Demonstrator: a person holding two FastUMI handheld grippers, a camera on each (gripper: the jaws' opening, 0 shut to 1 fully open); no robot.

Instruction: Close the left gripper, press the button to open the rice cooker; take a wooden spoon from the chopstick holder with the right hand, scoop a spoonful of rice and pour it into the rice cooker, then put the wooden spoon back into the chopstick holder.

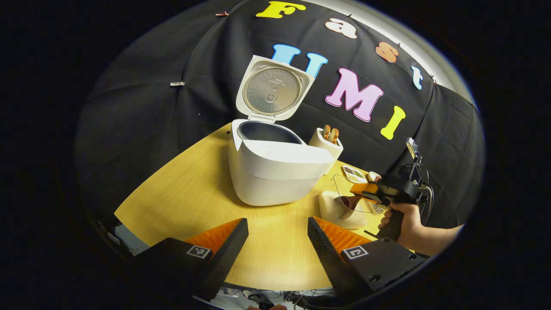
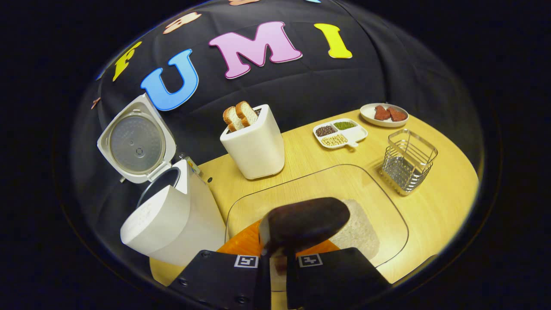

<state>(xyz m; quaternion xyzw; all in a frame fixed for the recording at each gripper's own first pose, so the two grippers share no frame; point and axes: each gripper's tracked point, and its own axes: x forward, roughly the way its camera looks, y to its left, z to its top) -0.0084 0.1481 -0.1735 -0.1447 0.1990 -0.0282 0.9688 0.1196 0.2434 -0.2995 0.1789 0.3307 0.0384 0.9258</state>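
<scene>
The white rice cooker (image 1: 275, 172) stands open on the wooden table, its lid (image 1: 272, 89) tilted up and the dark inner pot showing. My left gripper (image 1: 277, 230) is open in front of it, holding nothing. My right gripper (image 2: 278, 258) is shut on the handle of the wooden spoon (image 2: 305, 224), whose dark bowl hangs just above the mound of rice (image 2: 359, 232) in a clear glass dish (image 2: 387, 206). I cannot tell whether the spoon carries rice. In the left gripper view the right gripper (image 1: 366, 189), held by a hand, points the spoon (image 1: 349, 201) into that dish. The wire chopstick holder (image 2: 407, 160) stands empty.
A white toaster (image 2: 255, 146) with two bread slices stands behind the glass dish, next to the cooker (image 2: 172, 219). A divided dish of beans (image 2: 340, 133) and a small plate of red pieces (image 2: 384, 114) sit at the back. The table's near edge runs just below my left fingers.
</scene>
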